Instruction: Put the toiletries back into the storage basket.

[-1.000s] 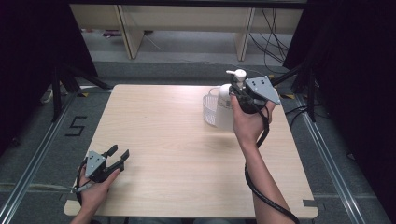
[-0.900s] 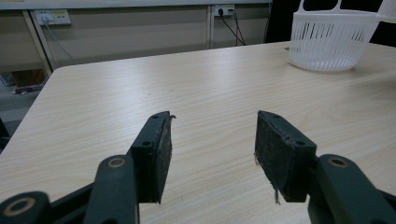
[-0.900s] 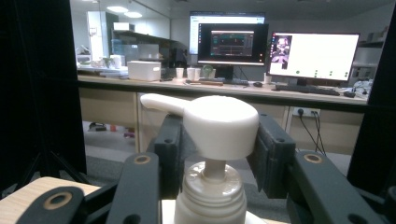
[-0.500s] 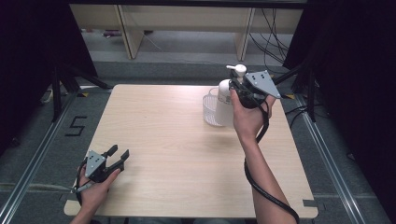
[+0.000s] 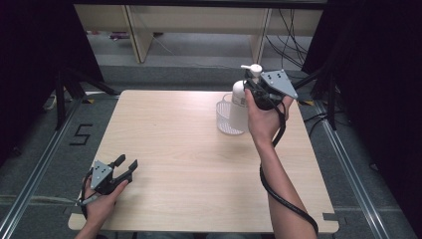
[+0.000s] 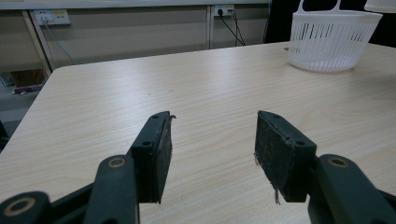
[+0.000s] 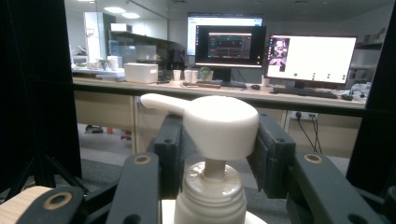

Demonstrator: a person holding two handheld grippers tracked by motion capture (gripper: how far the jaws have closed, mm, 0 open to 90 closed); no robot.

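The white pump bottle is upright and lifted, its base hanging just above the right rim of the white slotted basket.

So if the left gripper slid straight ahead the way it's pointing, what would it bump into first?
Probably nothing soon: the left gripper is open and bare table lies ahead. The white basket sits off to one side, so it would likely pass it, though depth is hard to judge.

The pump bottle was white. The basket was white with slotted walls. The table showed pale wood grain.
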